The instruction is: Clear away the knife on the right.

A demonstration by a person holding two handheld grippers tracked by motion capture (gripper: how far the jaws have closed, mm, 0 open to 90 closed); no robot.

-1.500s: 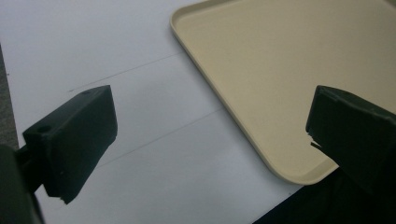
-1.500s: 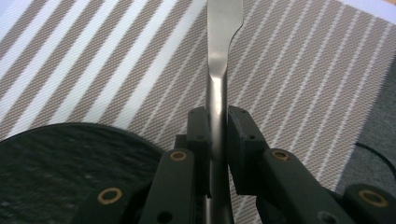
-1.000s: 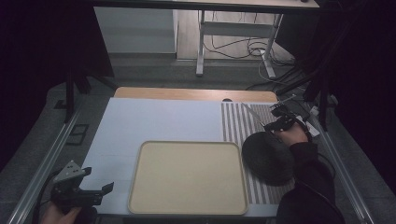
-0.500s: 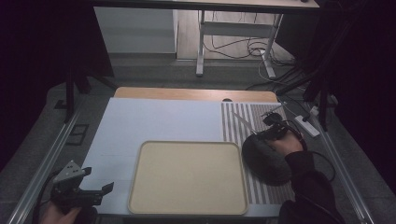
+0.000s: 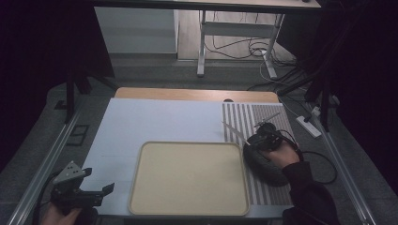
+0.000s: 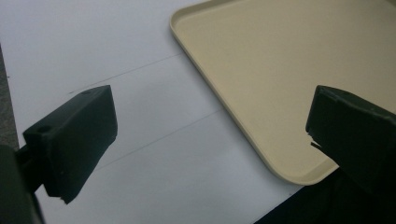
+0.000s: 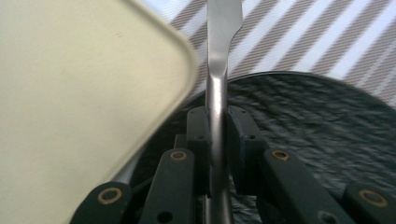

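My right gripper is shut on the handle of a silver table knife, whose blade points left and away over the striped placemat. The right gripper view shows the pads of my right gripper pressing on the knife above a dark round plate. This plate lies just right of the cream tray. At the table's front left corner my left gripper stands open, with nothing in it. In its own view the left gripper hangs over the white tabletop beside the tray's corner.
The white tabletop stretches left of and behind the tray. A wooden strip runs along the far edge. Metal rails flank the table. Cables and a power strip lie on the floor to the right.
My right hand has carried the knife leftward from the placemat's far right side to above the dark plate, close to the tray. The left gripper has not moved.
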